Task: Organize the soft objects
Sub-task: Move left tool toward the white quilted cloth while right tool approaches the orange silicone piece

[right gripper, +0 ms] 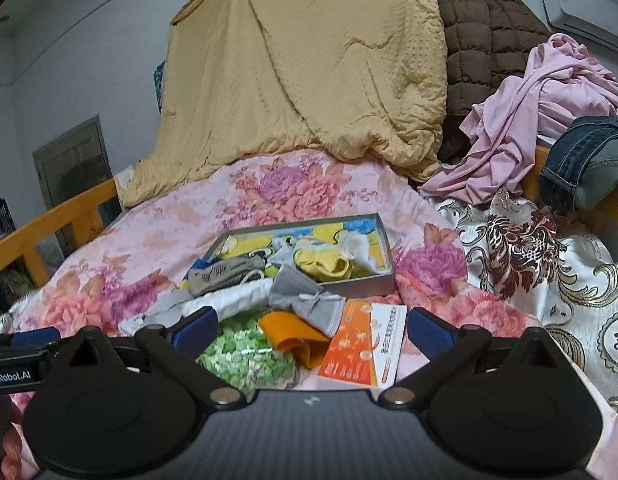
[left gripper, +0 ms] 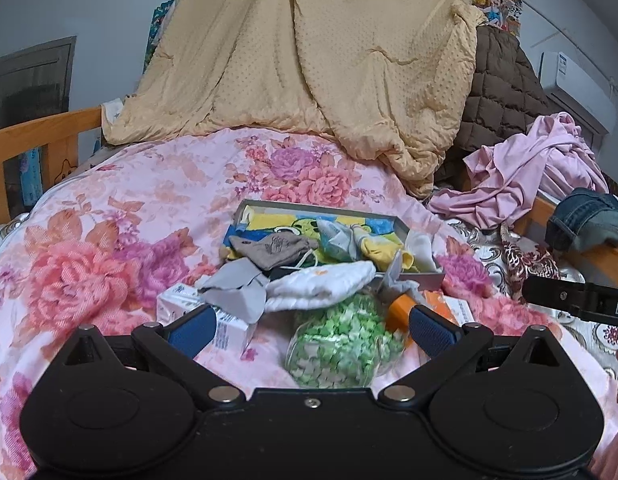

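Your left gripper and right gripper both hang over the pile with fingers spread wide and nothing between them.

Progress, as judged: partly done. The tray lies on the floral quilt, ahead of both grippers. It already holds a yellow sock, a white cloth and pale pieces at its middle; a brown sock hangs over its near left corner.

Still outside the tray, between it and your fingers: a white cloth roll, a grey cloth and an orange cloth.

A clear jar of green bits lies just ahead of the left fingers, between them. An orange box sits just inside the right gripper's right finger; a white carton lies behind the left gripper's left finger. These look stiff, likely not tray items.

The grey cloth lies ahead of the right gripper, near centre.
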Demonstrator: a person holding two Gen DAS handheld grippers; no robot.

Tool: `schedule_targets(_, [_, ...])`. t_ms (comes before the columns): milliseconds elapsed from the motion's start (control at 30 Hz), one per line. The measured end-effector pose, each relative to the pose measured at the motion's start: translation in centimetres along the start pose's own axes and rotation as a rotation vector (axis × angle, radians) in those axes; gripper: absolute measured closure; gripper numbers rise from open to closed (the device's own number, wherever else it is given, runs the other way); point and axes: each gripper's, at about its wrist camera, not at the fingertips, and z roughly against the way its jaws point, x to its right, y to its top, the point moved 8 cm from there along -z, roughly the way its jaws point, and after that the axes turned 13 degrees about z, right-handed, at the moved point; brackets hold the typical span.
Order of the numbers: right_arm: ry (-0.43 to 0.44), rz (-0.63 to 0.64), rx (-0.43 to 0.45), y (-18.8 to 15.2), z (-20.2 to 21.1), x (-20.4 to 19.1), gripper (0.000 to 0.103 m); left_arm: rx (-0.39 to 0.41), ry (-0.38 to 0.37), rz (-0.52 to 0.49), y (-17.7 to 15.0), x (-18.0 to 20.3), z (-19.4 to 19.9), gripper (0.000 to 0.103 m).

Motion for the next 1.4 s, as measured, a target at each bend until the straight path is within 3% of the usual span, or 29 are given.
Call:
schedule_targets(433, [0.009, 0.106, -0.120, -1.8, -1.2, -2.5, 0.000, -0.060, 0.103, 0.051, -1.9, -3.7, 0.1, 0.001])
schedule_targets(833, [0.059, 0.215, -0.230, -3.4, -2.9, -5.1, 0.000, -0.105, 0.166, 0.058, -2.7, -4.7, -0.2, 0.001])
schedule_targets(1400, [0.105, 0.272, -0.267, -4.1, -3.6, -6.9, 0.000, -0.130, 0.214, 0.074, -3.0, -5.4, -0.7, 0.001])
